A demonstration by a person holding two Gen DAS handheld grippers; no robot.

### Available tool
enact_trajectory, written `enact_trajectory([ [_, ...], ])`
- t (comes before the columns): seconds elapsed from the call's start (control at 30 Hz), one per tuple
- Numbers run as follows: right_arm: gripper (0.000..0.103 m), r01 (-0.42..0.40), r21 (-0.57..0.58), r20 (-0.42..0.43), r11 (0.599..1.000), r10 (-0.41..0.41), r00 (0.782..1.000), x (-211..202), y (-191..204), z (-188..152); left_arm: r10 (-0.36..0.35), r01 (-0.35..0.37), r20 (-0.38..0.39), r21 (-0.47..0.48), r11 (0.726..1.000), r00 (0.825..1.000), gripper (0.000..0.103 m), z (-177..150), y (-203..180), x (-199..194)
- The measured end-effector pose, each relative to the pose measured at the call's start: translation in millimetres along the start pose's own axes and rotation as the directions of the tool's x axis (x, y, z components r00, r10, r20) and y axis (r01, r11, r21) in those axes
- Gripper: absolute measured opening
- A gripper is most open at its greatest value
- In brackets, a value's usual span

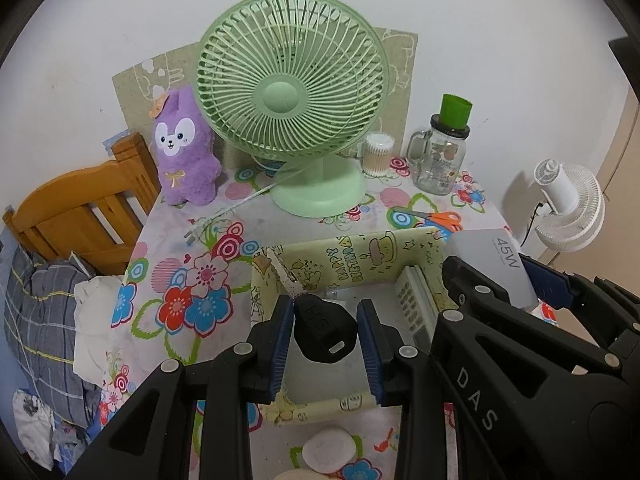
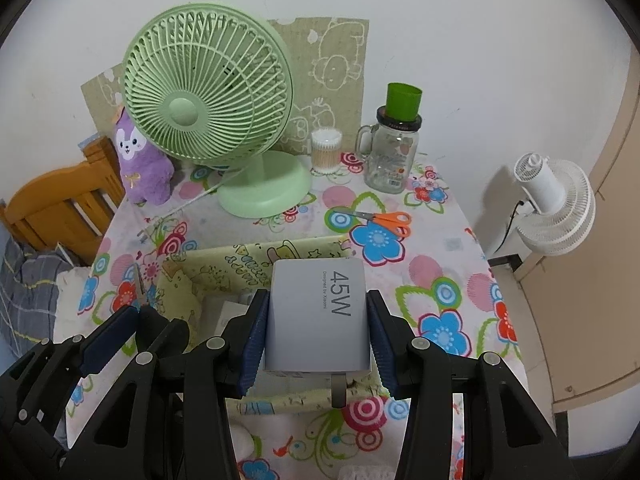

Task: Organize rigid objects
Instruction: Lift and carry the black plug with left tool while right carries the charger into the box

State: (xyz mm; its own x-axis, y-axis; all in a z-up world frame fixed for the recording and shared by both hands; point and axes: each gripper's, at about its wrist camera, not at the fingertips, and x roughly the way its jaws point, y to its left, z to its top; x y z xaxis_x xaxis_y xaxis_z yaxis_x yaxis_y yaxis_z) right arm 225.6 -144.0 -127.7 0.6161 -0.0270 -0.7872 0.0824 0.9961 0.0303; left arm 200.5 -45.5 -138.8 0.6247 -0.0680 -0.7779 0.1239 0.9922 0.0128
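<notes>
Nearest the left wrist camera, the left gripper [image 1: 326,322] is clenched as tight as it goes on a key [image 1: 324,332]: the black head sits between the blue pads, the notched blade pointing forward and away. The key hangs over the open yellow box [image 1: 360,264], whose patterned walls carry a birthday print. A remote control [image 1: 412,304] already lies inside, along the box's right wall.

In the right wrist view, the right gripper [image 2: 316,328] grasps a white charger [image 2: 318,316] marked 45W by its two side faces, with a metal prong showing at the near end. The charger is held above the near right part of the same box [image 2: 224,268].

Assessment: both items are gripped across their narrow sides and carried nose-down, which suits lowering them into the box without striking its walls. The two grippers stand close together, nearly side by side over the opening; a collision between them is the main hazard on release.

Items apparently outstanding: orange scissors [image 1: 438,218] lying on the flowered tablecloth [image 1: 180,280] just behind the box. The green fan [image 1: 292,100], glass jar [image 1: 440,160] with green cup on top, cotton swab tub [image 1: 378,154] and purple plush toy [image 1: 186,152] stand at the back of the table.
</notes>
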Motion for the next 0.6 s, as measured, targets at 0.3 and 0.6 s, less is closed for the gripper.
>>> enact_trajectory([
  [0.3,0.051,-0.02,-0.005,-0.021,1.0,0.02,1.0,30.9,3.9,8.2,0.007,-0.007,-0.024,-0.001,1.0,1.0,0.033,6.8,3.0,27.9],
  [0.6,0.051,-0.052,-0.005,-0.051,0.999,0.052,0.997,59.4,5.9,9.6,-0.001,0.002,-0.059,0.029,1.0,0.998,0.033,9.5,3.2,53.7],
])
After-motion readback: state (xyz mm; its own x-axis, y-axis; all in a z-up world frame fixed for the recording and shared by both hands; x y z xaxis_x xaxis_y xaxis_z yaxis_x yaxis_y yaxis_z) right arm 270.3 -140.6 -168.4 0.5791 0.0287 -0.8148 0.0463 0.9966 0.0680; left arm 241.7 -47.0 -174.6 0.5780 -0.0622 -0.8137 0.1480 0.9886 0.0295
